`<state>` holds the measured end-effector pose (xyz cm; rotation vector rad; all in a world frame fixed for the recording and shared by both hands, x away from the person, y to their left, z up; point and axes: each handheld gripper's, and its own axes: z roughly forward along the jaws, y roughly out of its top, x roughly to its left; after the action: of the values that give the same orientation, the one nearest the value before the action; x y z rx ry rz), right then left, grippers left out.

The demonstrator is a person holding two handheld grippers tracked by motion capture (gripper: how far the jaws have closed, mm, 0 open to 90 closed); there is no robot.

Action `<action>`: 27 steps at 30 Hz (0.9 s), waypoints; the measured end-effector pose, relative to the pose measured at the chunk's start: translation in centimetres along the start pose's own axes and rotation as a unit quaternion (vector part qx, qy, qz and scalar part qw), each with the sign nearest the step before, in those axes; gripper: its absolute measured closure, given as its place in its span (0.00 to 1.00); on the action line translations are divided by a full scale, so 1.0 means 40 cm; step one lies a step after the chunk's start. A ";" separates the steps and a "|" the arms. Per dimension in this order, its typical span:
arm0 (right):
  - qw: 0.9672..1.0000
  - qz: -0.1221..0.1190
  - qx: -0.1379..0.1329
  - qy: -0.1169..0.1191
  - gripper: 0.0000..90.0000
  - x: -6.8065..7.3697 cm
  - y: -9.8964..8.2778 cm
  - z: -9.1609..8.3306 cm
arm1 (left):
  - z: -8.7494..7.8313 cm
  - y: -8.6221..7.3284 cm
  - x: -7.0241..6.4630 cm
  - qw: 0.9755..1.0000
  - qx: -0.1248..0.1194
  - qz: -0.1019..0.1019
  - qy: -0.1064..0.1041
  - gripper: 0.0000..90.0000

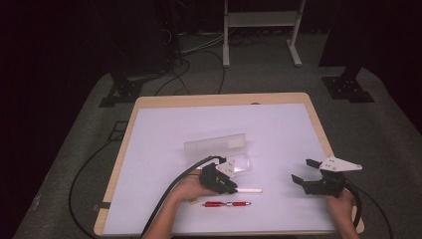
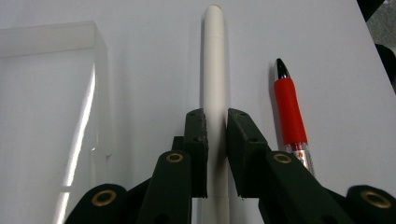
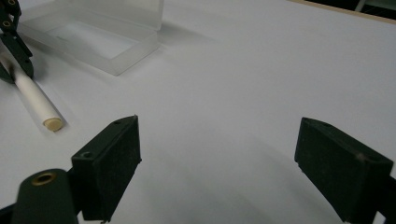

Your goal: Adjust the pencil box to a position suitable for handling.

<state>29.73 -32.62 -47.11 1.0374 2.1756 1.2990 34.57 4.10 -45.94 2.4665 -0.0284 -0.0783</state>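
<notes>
The left gripper (image 1: 233,188), seen from above, sits just in front of the clear box (image 1: 219,149) with its jaws closed around the near end of a white pen (image 1: 249,190), whose long axis runs sideways toward the right gripper (image 1: 304,171); a red pen (image 1: 226,203) lies just nearer the person, parallel to it. The right gripper stands well apart from the box, jaws wide and holding nothing, so the left hand is plainly the one on the job. In the left gripper view (image 2: 217,154) the pads press both sides of the white pen (image 2: 214,70), which runs straight ahead along the jaws, with the box (image 2: 100,70) on one side and the red pen (image 2: 289,107) on the other. The right gripper view (image 3: 215,163) shows the pen's free end (image 3: 52,123) resting on the white table sheet (image 3: 243,84) near the box (image 3: 116,51). The room behind the table is dark, with cables on a grey floor (image 1: 79,149).
</notes>
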 end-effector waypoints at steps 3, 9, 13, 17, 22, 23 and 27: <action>1.000 0.000 0.000 0.000 0.15 0.000 0.000 0.000 | 0.000 0.000 0.001 1.000 0.000 -0.001 -0.001 0.87; 1.000 -0.001 -0.001 0.000 0.15 -0.001 0.000 0.001 | 0.002 0.002 -0.002 1.000 -0.003 0.000 -0.004 0.88; 1.000 -0.003 -0.002 0.001 0.15 0.000 0.001 0.002 | -0.001 0.004 -0.003 1.000 -0.010 -0.003 -0.004 0.88; 1.000 -0.004 -0.002 0.001 0.15 0.000 0.001 0.002 | -0.009 0.008 -0.007 1.000 -0.009 0.000 -0.001 0.88; 1.000 -0.002 -0.003 0.000 0.15 -0.001 0.002 0.003 | -0.022 0.011 -0.011 1.000 -0.013 -0.003 0.004 0.88; 1.000 -0.002 -0.003 0.000 0.15 -0.001 0.002 0.003 | -0.025 0.012 -0.012 1.000 -0.013 -0.003 0.005 0.88; 1.000 -0.003 -0.004 0.001 0.15 -0.001 0.002 0.003 | -0.035 0.014 -0.012 1.000 -0.017 -0.005 0.009 0.88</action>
<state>29.86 -32.55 -47.12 1.0278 2.1713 1.3045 34.17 4.56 -44.49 2.4343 -0.0066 -0.0614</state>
